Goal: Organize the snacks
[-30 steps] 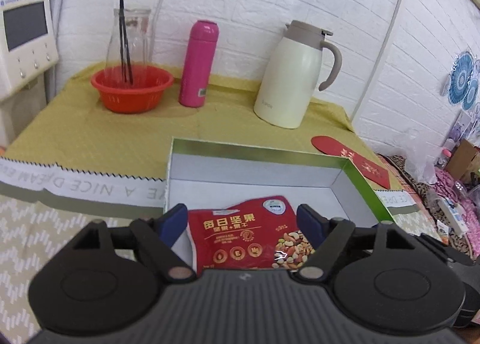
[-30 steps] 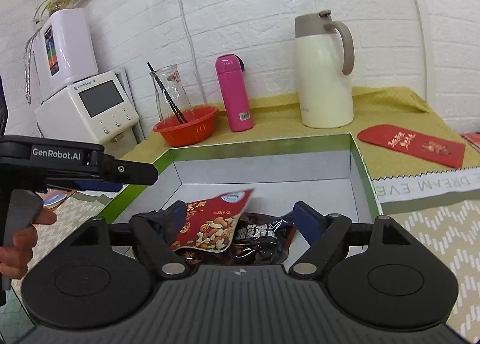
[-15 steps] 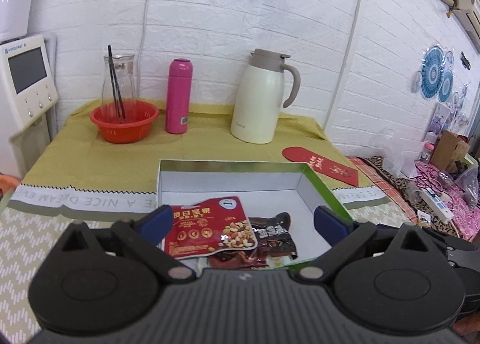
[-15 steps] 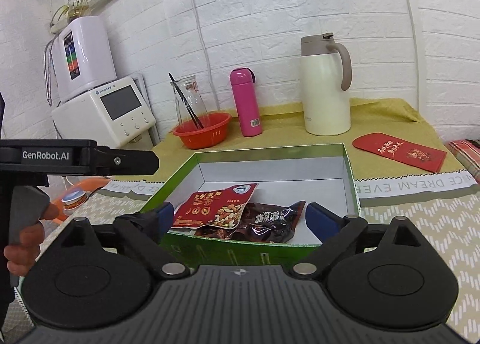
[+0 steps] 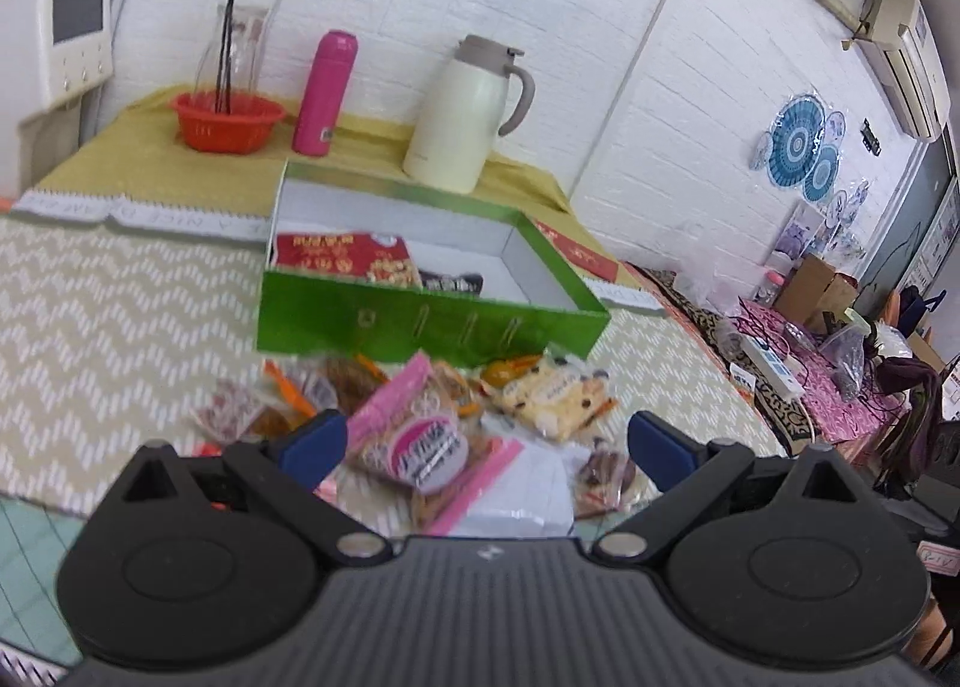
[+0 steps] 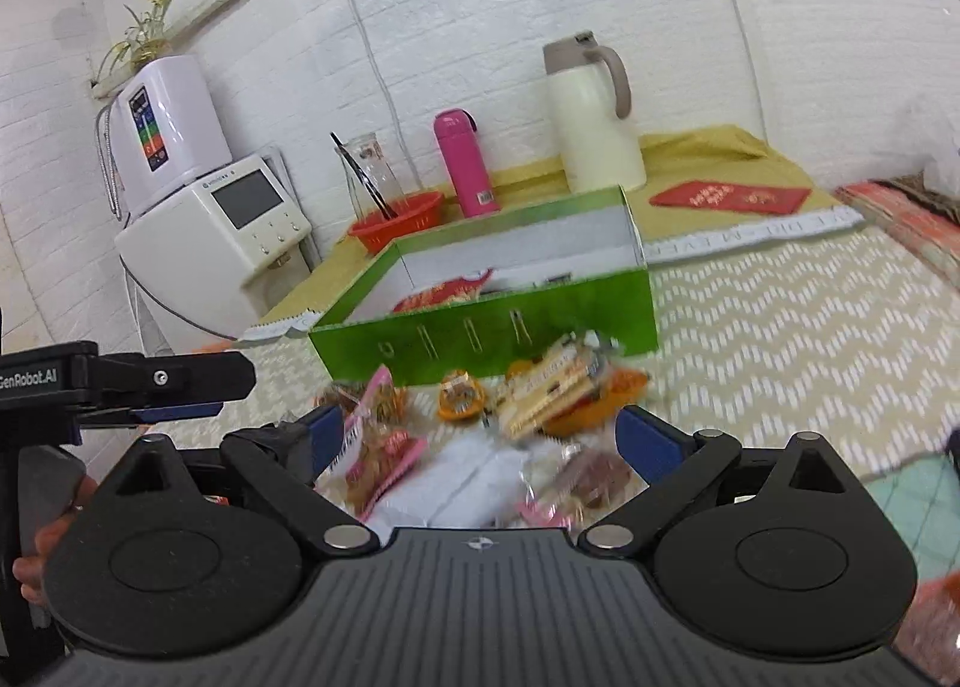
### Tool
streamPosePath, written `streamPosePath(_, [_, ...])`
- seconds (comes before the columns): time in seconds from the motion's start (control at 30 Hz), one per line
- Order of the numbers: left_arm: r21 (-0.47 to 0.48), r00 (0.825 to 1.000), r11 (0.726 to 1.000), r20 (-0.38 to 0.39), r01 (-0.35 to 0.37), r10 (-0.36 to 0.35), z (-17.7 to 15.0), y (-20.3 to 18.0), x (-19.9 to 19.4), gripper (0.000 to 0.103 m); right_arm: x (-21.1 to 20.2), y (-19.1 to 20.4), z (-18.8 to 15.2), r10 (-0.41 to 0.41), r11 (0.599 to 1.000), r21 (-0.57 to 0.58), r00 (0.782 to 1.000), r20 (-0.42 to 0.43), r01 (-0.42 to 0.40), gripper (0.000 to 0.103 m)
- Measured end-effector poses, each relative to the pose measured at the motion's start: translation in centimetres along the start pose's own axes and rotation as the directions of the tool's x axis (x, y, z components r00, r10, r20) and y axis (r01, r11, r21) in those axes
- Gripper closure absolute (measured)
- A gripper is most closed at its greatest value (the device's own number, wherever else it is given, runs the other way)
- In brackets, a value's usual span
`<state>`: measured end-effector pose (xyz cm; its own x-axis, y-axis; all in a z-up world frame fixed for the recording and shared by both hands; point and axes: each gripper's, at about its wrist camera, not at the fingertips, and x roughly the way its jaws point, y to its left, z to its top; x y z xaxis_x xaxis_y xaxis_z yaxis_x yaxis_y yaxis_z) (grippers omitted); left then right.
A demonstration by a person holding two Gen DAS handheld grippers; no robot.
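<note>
While both my grippers hang over the snack heap on the near side of the table, this is what I see:

Left gripper: my jaws have just been opening and stand wide, blue pads well apart; loose packets lie below the gap, none pressed by a pad.

Right gripper: jaws spread wide as well, nothing clamped; the pile lies under and between the pads.

Green cardboard box: shallow, open-topped, white inside, set on the far side of the heap, its green front wall facing me.

Box contents: a red nut packet with Chinese print lies in the left part, and a dark brown packet sits just right of it, touching or overlapping it; the right end of the white floor is bare.

Snack pile: a pink-edged clear bag of biscuits lies between my left pads, a pale yellow packet with dark spots just beyond to the right, a small orange jelly cup near the box front, a white packet closest to me.

Red plastic basket: far left on the yellow cloth, holding a clear glass jar with dark chopsticks standing in it.

Far row: a pink flask, then a cream thermos jug to its right.

Far right: a red envelope lies flat on the cloth.
</note>
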<state>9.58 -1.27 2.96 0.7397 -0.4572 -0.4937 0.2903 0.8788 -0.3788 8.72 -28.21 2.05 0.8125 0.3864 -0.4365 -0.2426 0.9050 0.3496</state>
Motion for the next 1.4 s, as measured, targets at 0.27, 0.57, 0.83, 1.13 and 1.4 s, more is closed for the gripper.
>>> streamPosePath(0.27, [-0.02, 0.999, 1.0, -0.047, -0.02, 0.019, -3.8, 1.7, -1.3, 0.004, 2.2, 1.3, -3.8, 0.036, 0.998, 0.064, 0.992, -0.125, -0.028, 0.0])
streamPosePath(0.57, [0.007, 0.999, 1.0, -0.032, 0.014, -0.014, -3.6, 1.9, -2.6, 0.008, 4.3, 1.9, -4.2, -0.008, 0.999, 0.04, 0.993, -0.118, 0.013, 0.09])
streamPosePath(0.83, [0.074, 0.981, 0.985, -0.132, 0.156, -0.145, -4.2, -1.4, 0.0, 0.033, 0.5, 0.9, -4.4, -0.013, 1.0, -0.008, 0.995, -0.103, 0.012, 0.095])
streamPosePath(1.13, [0.054, 0.961, 0.983, -0.227, 0.176, -0.159, -3.1, -2.0, 6.1, 0.04, 0.4, 0.3, -5.1, -0.034, 0.999, -0.005, 0.994, -0.104, 0.033, 0.056])
streamPosePath(1.4, [-0.025, 0.939, 0.977, -0.274, 0.211, -0.21, -2.9, -1.1, 8.1, 0.057, 1.5, 0.4, -4.8, 0.009, 1.0, -0.018, 0.994, -0.107, -0.011, 0.045])
